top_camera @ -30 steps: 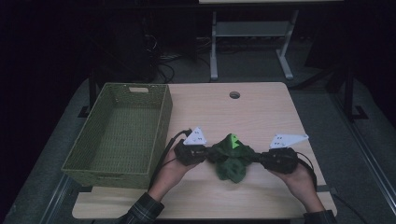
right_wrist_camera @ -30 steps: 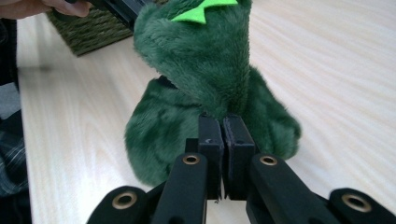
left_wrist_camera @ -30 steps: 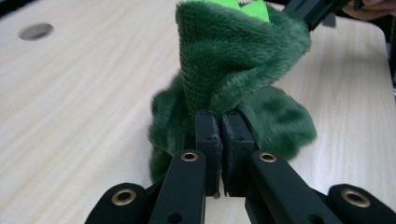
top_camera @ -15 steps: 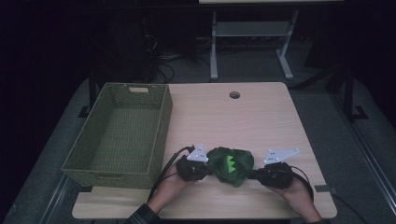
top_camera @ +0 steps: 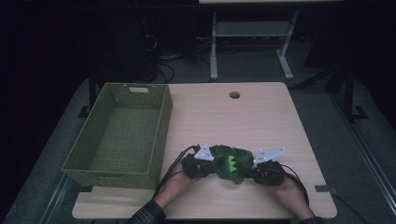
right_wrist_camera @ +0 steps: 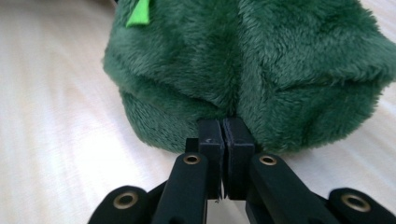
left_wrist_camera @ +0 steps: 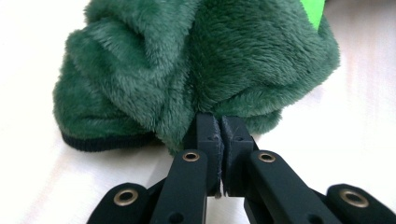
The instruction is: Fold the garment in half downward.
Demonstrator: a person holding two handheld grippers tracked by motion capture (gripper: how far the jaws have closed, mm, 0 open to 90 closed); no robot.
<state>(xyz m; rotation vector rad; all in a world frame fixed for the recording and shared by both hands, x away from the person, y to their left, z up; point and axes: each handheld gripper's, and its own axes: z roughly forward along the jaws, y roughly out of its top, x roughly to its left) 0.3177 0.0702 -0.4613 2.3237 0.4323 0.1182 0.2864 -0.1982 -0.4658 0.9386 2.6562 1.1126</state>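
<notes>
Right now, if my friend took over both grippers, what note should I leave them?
Left gripper: shut on an edge of the green fuzzy cloth.
Right gripper: shut on its opposite edge.
The cloth lies bunched on the table, near the front edge, between both hands.
The woven basket stands at the left with nothing in it.
Done: both edges gripped.
Left: probably putting the cloth into the basket.

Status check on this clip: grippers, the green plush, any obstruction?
Left gripper and right gripper both shut on green plush garment, one each side. Garment bunched on table. Wicker basket to its left, path clear.
</notes>
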